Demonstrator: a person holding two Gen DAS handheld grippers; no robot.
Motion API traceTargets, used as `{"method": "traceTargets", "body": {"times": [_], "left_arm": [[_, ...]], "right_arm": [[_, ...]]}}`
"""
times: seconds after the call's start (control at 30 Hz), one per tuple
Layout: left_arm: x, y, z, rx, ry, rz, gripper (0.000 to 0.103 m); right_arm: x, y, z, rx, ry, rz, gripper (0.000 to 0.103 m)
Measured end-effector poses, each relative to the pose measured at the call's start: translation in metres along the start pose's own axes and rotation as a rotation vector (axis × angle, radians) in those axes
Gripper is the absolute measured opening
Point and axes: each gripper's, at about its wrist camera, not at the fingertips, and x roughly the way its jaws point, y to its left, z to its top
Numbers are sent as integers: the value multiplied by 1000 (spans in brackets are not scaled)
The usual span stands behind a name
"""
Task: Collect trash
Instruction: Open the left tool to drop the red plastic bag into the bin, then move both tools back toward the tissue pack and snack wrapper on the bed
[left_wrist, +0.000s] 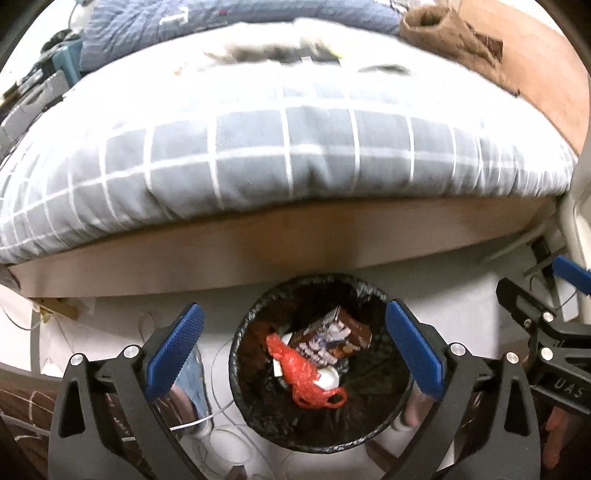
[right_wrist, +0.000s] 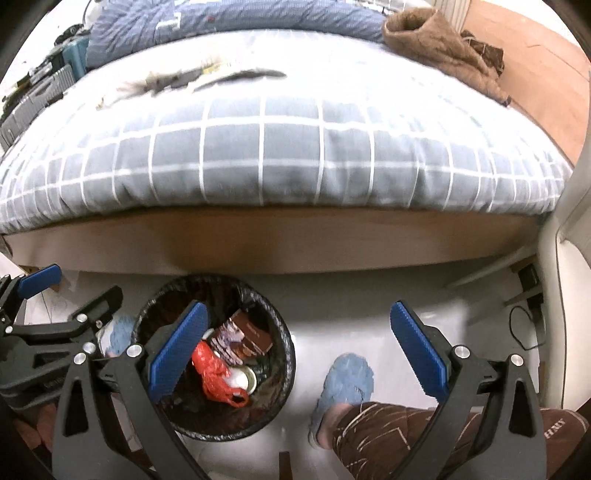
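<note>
The left claw (left_wrist: 293, 347) hangs above a round bin (left_wrist: 243, 380) lined with a black bag, its blue pads (left_wrist: 175, 350) spread wide with nothing between them. The bin stands on the pale floor (right_wrist: 343, 306) just in front of the wooden bed frame (left_wrist: 258, 243). Inside it lie a crumpled red plastic bag (left_wrist: 301, 373), a brown carton (left_wrist: 332, 334) and a white cup (left_wrist: 328, 378); the red bag rests on top of the other trash, partly over the cup.

The right claw (right_wrist: 299, 350) is also spread wide and empty, held to the right of the bin over bare floor, with its left pad (right_wrist: 177, 352) in front of the bin's opening. Below it show a blue slipper (right_wrist: 347, 380) and a brown patterned trouser leg (right_wrist: 388, 439). A grey checked quilt (right_wrist: 280, 158) covers the bed, and a brown fuzzy garment (right_wrist: 436, 40) lies at its far corner.
</note>
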Motion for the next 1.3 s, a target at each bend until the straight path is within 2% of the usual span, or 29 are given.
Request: {"method": "traceTargets", "body": {"times": [0.23,0.37,0.47,0.77,1.03,1.3], "left_arm": [[-34,12,17,-36,-94,8,97],[-49,17,26,-42,-143,30,97],[-54,21,31,-49,-159,36,97],[-58,30,51,-68,-196,62,97],[-59,38,82,-76,-224,69,97],[-44,45,133,-64,-246,85,97]], "right_arm": [[-31,-1,17,4,-110,9,95],[-34,-2,26,10,-128,8,95],[-43,0,34,6,-178,10,95],[-52,-2,65,9,-257,9,95],[-43,2,91,5,-271,25,95],[-27,7,118,-3,-266,41,95]]}}
